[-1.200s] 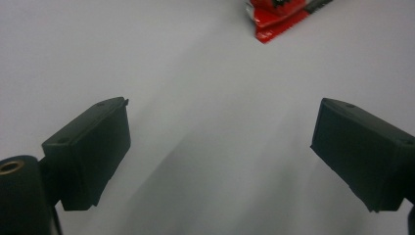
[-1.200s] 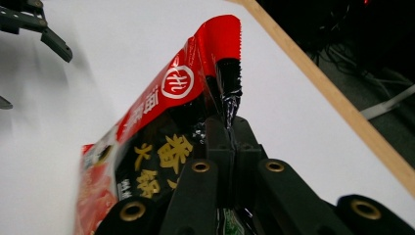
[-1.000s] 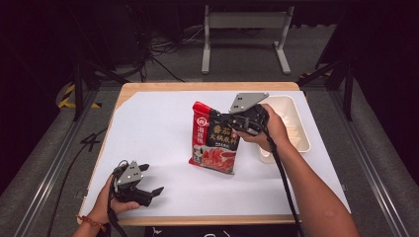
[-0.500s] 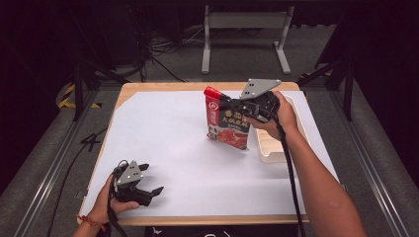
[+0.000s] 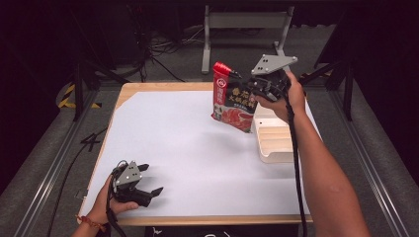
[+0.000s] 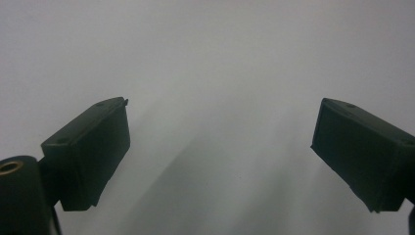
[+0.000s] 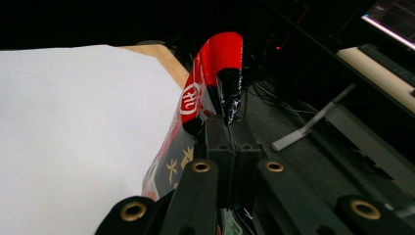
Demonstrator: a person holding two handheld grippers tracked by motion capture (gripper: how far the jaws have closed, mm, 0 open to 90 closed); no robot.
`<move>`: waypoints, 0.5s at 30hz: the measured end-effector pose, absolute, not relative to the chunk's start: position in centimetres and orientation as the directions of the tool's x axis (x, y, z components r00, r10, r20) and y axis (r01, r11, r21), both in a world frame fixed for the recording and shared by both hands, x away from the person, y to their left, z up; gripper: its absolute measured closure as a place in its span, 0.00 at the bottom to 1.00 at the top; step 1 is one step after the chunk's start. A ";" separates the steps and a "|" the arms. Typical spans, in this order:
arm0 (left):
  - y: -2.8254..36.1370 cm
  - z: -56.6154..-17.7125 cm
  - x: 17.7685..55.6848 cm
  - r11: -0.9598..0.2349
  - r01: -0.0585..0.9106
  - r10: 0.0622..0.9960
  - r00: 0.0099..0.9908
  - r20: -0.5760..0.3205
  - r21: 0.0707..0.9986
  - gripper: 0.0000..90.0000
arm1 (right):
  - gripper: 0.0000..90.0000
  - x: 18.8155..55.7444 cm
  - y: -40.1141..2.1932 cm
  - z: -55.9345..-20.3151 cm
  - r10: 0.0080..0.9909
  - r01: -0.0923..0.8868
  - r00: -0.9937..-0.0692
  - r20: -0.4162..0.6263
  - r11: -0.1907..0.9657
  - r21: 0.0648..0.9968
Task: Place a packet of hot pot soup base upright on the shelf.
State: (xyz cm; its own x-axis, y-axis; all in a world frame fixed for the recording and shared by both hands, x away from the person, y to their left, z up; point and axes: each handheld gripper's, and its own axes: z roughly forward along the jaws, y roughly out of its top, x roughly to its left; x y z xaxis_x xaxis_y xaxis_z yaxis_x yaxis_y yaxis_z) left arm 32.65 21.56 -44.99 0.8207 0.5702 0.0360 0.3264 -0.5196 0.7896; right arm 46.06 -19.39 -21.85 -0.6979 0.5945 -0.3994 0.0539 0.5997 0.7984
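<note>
Two grippers: right one working, left one idle.
Landmark: wooden tray point(image 5: 276, 143) at desk's point(image 5: 188, 148) right edge; all places given rel. to it.
Right gripper point(image 5: 254, 88): held in the air just above tray's far-left corner; fingers point(image 7: 218, 142) pinched tight on the upper edge of the red pouch, no gap visible in right gripper view.
Red pouch point(image 5: 232, 101): clear of the desk, hanging roughly upright, slightly tilted, its lower edge just left of tray's far end. Top seal point(image 7: 220, 54) sticks up past the fingers. Not yet over the tray.
Left gripper point(image 5: 143, 185): well apart from tray, toward the near-left of the desk, low over the white sheet; fingers point(image 6: 90, 147) spread wide, nothing between them.
Step in hand (judgement): carry pouch across and set it into tray.
How to do well: keep the pinch firm, grip is on a thin edge only, so pouch may swing or slip. Lift lower edge clear of tray's left wall before moving across. Lower slowly; let bottom touch first, then lay flat along tray's length. Release only once it rests.
Risk: bottom corner catching the wall, nudging the tray off the desk edge.
</note>
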 end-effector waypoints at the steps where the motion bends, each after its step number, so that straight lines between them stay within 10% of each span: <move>1: 21.6 -45.0 32.7 -0.521 0.326 0.570 0.821 0.036 0.789 0.09 | 1.00 46.2 -19.6 -21.7 0.600 0.059 -0.696 -0.395 0.596 0.801; 15: 21.4 -45.1 32.7 -0.526 0.337 0.570 0.821 0.029 0.781 0.09 | 1.00 48.3 -24.1 -21.4 0.688 0.109 -0.621 -0.377 0.551 0.827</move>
